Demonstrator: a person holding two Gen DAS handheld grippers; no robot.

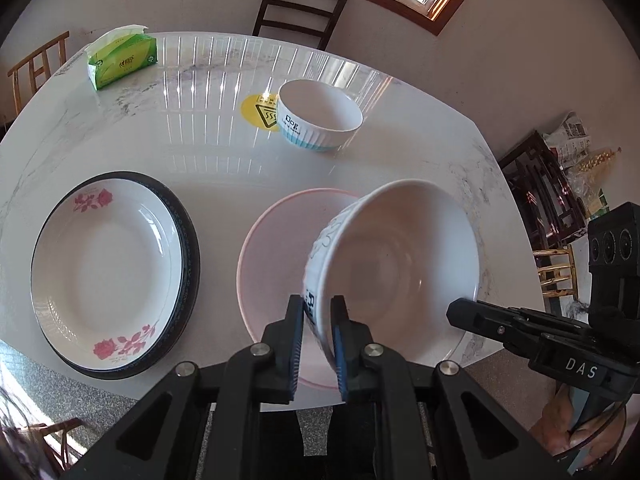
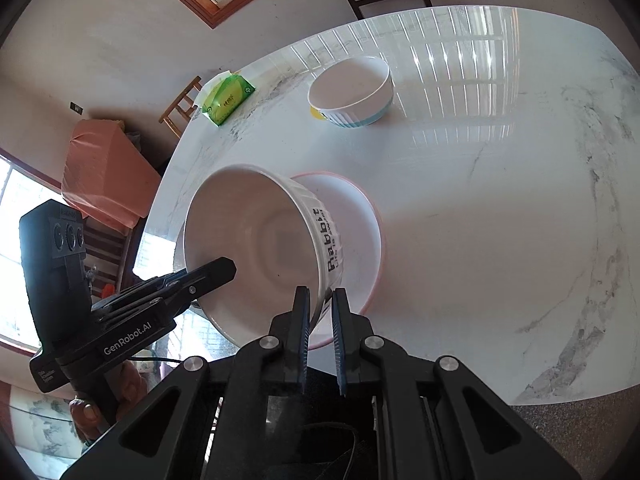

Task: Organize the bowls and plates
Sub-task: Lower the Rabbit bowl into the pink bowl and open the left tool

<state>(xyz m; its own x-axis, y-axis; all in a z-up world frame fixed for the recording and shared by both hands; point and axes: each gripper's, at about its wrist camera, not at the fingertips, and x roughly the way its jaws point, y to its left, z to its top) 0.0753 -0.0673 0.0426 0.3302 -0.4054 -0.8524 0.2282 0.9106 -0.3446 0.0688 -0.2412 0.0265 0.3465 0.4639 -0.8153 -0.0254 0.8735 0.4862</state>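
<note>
**Bowl carried two-handed above the pink plate**

Bowl transfer is the step in hand. A white ribbed ceramic bowl with black "Rabbit" lettering hangs tilted in the air, pinched at its rim from two sides. The left tool has its pads nearly closed on one part of the rim wall, over the lettering; the right tool is clamped on the rim as well, with only the thin wall between its pads. Neither grip takes in anything else.

Directly beyond and beneath both tools, a shallow pale pink round plate lies on the white marble-pattern surface, partly hidden by the bowl. Further ahead stands a second white ribbed bowl with a light blue base band and "Dog" lettering. Off to the left of the left tool sits a white deep plate with red rose prints, stacked in a dark-rimmed plate. A green tissue packet rests at the far edge.

Judging by the layout, plates already gather on one side, so the carried bowl probably belongs with the "Dog" bowl. The next move would call for both tools to travel forward together, keeping the rim pinch even so the bowl does not twist, levelling it, then lowering it into or beside the other bowl before either grip lets go.
</note>
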